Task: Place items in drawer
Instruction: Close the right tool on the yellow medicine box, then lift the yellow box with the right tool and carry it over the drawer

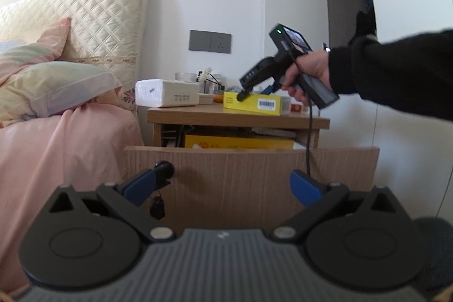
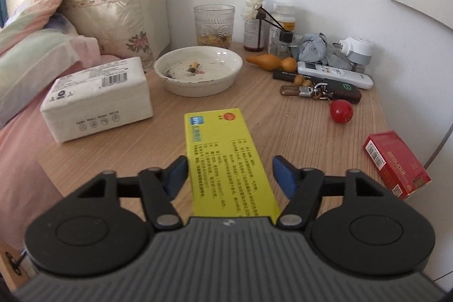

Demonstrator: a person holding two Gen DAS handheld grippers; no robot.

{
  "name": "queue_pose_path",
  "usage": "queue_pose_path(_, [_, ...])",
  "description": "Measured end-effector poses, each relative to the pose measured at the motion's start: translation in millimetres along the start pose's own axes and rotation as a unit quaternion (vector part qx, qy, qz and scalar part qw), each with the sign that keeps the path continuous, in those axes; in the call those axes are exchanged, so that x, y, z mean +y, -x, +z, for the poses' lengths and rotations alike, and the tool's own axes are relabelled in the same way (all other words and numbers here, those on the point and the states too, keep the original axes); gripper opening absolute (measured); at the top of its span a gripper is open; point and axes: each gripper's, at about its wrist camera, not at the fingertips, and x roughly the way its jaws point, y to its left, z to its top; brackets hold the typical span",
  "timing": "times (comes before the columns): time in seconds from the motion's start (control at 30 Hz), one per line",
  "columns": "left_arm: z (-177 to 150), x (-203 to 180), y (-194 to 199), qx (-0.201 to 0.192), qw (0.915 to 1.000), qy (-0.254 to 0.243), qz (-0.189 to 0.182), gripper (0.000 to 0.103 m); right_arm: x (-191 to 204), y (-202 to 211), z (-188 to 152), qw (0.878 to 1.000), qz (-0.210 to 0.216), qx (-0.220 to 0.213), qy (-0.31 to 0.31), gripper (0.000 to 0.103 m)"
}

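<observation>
A long yellow box [image 2: 226, 160] lies on the wooden nightstand [image 2: 283, 126]; it also shows in the left wrist view [image 1: 252, 103]. My right gripper [image 2: 230, 174] is open with its blue pads on either side of the box's near end, apart from it; the left wrist view shows it [image 1: 246, 92] over the box. The drawer [image 1: 249, 174] below the top stands pulled open, with a yellow item [image 1: 237, 143] inside. My left gripper [image 1: 226, 183] is open and empty in front of the drawer front, near its black knob [image 1: 164, 169].
On the nightstand: a white tissue pack [image 2: 96, 101], a white dish [image 2: 198, 72], a glass [image 2: 213, 24], bottles [image 2: 280, 27], a remote [image 2: 334, 72], keys [image 2: 320, 92], a red ball [image 2: 341, 111], a red carton [image 2: 396, 163]. The bed [image 1: 56, 132] is on the left.
</observation>
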Motion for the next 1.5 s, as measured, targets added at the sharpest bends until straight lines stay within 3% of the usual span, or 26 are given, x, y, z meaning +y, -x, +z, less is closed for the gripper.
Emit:
queue_pose_path(0.07, [1.2, 3.4, 0.2, -0.001, 0.9999, 0.011, 0.001, 0.103, 0.6, 3.4, 0.9, 1.0, -0.003, -0.002, 0.003, 0.055])
queue_pose_path(0.53, [0.5, -5.3, 2.5, -0.002, 1.0, -0.009, -0.002, 0.103, 17.2, 60.6, 5.8, 0.999, -0.023, -0.037, 0.023, 0.055])
queue_pose_path(0.8, [0.0, -12.9, 5.0, -0.007, 0.9996, -0.027, 0.002, 0.103, 36.5, 99.2, 3.2, 0.998, -0.014, -0.05, 0.037, 0.055])
queue_pose_path(1.13, [-1.3, -18.5, 6.5, -0.008, 0.9993, -0.037, 0.0, 0.103, 78.2, 131.8, -13.8, 0.995, 0.033, -0.043, 0.082, 0.055])
queue_pose_path(1.5, [-2.5, -20.6, 6.8, -0.006, 0.9992, -0.04, -0.002, 0.103, 113.6, 129.7, -47.0, 0.987, 0.089, 0.004, 0.133, 0.055])
